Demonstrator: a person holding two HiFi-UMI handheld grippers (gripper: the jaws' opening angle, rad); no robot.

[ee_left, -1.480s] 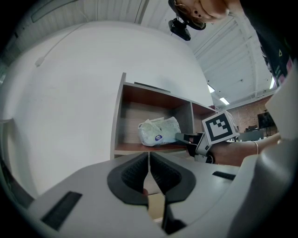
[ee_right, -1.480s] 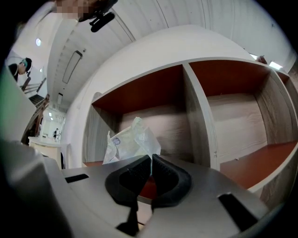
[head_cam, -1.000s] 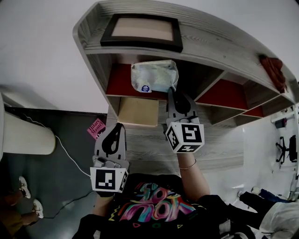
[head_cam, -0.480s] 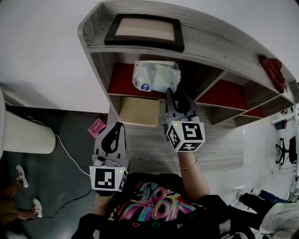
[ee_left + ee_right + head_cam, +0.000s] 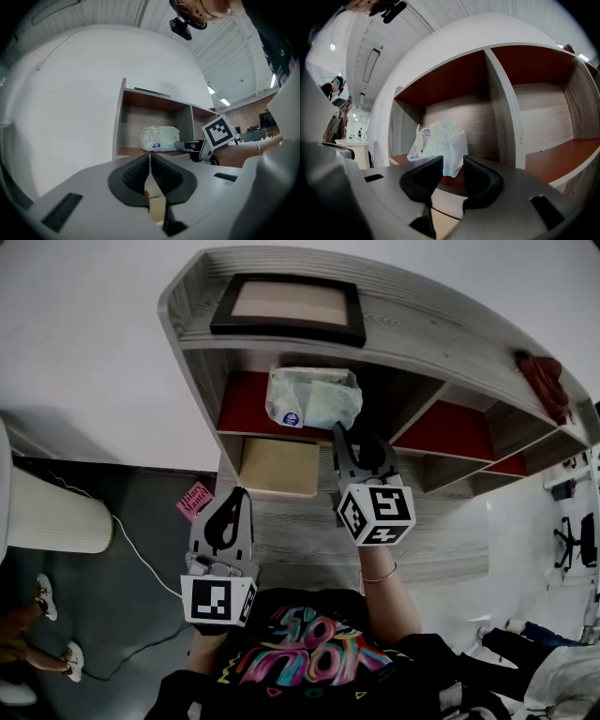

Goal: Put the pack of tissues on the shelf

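Observation:
The pack of tissues (image 5: 312,397), pale and crinkled with a small blue label, rests on the red floor of the shelf's (image 5: 375,334) upper left compartment. It also shows in the left gripper view (image 5: 159,139) and the right gripper view (image 5: 440,145). My right gripper (image 5: 359,435) hangs just in front of that compartment. Its jaws are opening, nothing is between them (image 5: 452,171), and the pack sits just beyond the fingertips. My left gripper (image 5: 236,493) hangs lower and to the left, away from the shelf, its jaws shut and empty (image 5: 150,158).
A dark picture frame (image 5: 289,304) lies on the shelf top. A tan board (image 5: 278,465) fills the compartment below the pack. A reddish cloth (image 5: 544,381) sits at the top right. On the floor to the left are a pink sign (image 5: 194,500), a cable and a white cylinder (image 5: 47,517).
The right gripper's jaws have come apart off the tissue pack and the gripper has drawn back a little. The pack stays on the shelf. The left gripper has not moved.

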